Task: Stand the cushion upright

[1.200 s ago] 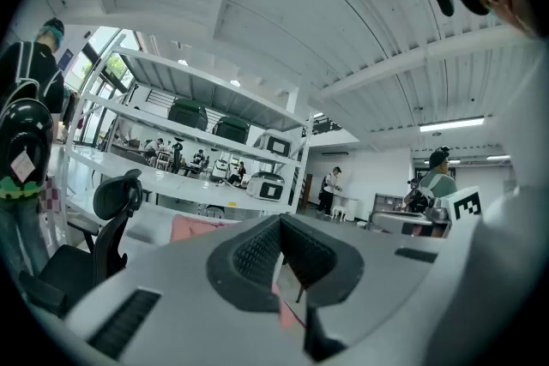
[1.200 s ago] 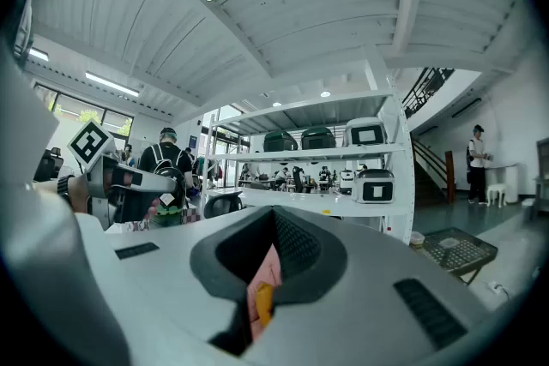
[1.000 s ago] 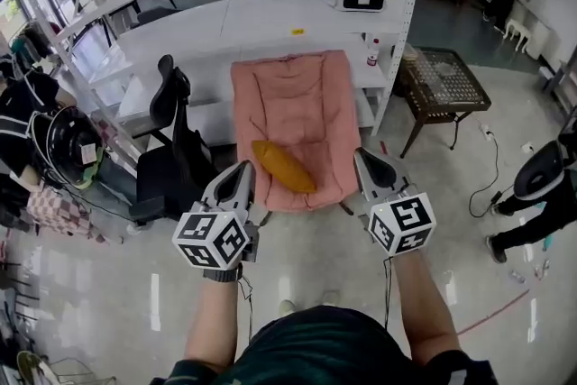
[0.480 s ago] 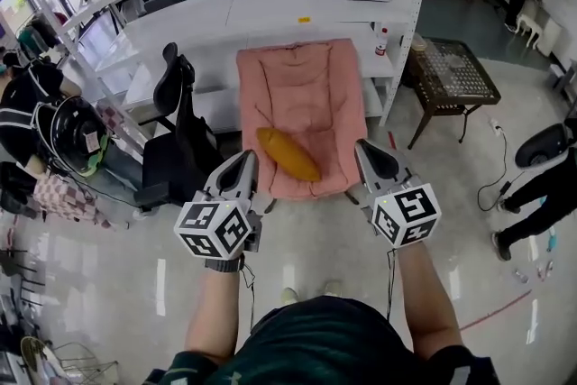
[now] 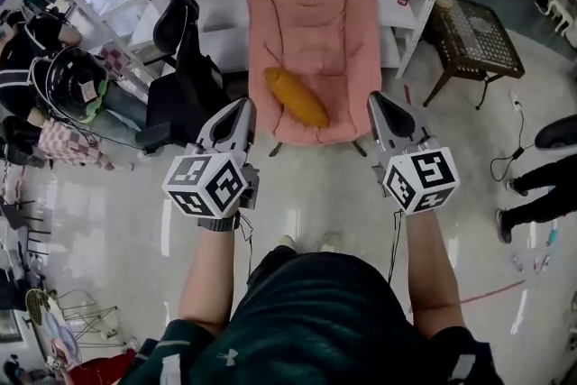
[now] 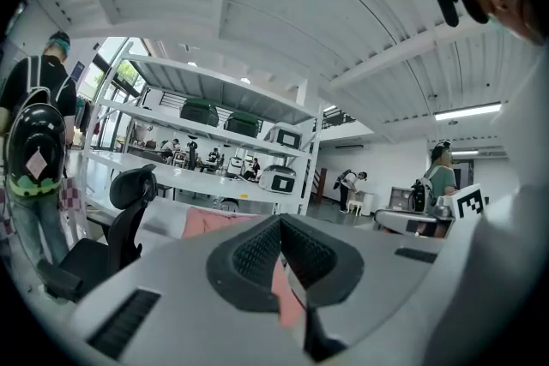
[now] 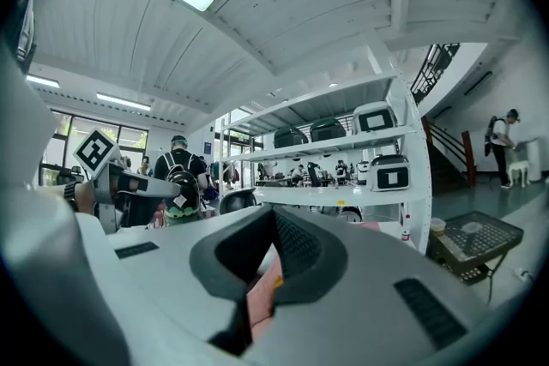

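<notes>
While both hang short of the seat, the left gripper (image 5: 237, 111) and the right gripper (image 5: 380, 102) grip nothing. Each has its jaws pressed together, though the left pair's closure is less sure from its own view. Beyond them the orange cushion (image 5: 296, 97) lies flat and aslant on the pink chair (image 5: 315, 13), apart from both grippers. I judge this the approach; next the jaws must spread and reach the cushion's ends.

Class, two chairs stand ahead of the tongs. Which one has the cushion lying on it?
The pink padded chair: the orange cushion lies flat on its seat. The black office chair to its left carries none.
</notes>
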Tool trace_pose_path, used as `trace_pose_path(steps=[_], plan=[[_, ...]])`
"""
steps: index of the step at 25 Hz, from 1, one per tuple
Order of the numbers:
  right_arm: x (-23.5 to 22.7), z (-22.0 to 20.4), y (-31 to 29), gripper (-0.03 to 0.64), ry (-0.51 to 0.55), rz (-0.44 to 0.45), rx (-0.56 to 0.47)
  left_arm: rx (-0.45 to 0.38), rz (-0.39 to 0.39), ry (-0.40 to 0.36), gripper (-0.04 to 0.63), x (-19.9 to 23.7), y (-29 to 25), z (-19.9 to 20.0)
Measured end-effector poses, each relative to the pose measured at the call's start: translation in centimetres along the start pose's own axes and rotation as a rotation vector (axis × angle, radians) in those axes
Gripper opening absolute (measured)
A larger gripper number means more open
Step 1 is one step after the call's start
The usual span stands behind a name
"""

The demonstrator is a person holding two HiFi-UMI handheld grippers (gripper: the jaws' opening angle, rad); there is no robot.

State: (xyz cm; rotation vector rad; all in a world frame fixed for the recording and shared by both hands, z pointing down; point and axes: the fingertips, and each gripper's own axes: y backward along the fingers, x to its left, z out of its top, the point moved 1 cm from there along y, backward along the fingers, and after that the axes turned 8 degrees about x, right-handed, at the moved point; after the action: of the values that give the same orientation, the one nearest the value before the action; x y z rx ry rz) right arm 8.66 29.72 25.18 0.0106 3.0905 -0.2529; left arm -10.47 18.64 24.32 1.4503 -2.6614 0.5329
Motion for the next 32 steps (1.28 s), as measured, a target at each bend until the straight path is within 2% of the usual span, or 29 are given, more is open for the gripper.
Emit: trace_pose_path(steps=[9, 15, 23, 32], plan=[[-0.7, -2.3, -0.9, 0.002, -0.012, 0.038, 0.035, 0.016, 0.044, -0.001, 0.006, -0.1, -0.7, -1.1], [-0.9, -3.2, -2.8, 0.002, -0.005, 0.031, 0.054, 0.025, 0.034, 0.004, 0.006, 1.2, -2.3, -1.8], [-0.8, -3.9, -9.1, 0.002, 0.01, 0.035, 0.097, 0.037, 0.041, 0.018, 0.006, 6.2, -6.1, -1.6], [0.7, -4.9, -20.4, 0.003, 0.035, 0.05, 0.168, 0.03, 0.017, 0.028, 0.006, 15.5, -12.6, -0.6]])
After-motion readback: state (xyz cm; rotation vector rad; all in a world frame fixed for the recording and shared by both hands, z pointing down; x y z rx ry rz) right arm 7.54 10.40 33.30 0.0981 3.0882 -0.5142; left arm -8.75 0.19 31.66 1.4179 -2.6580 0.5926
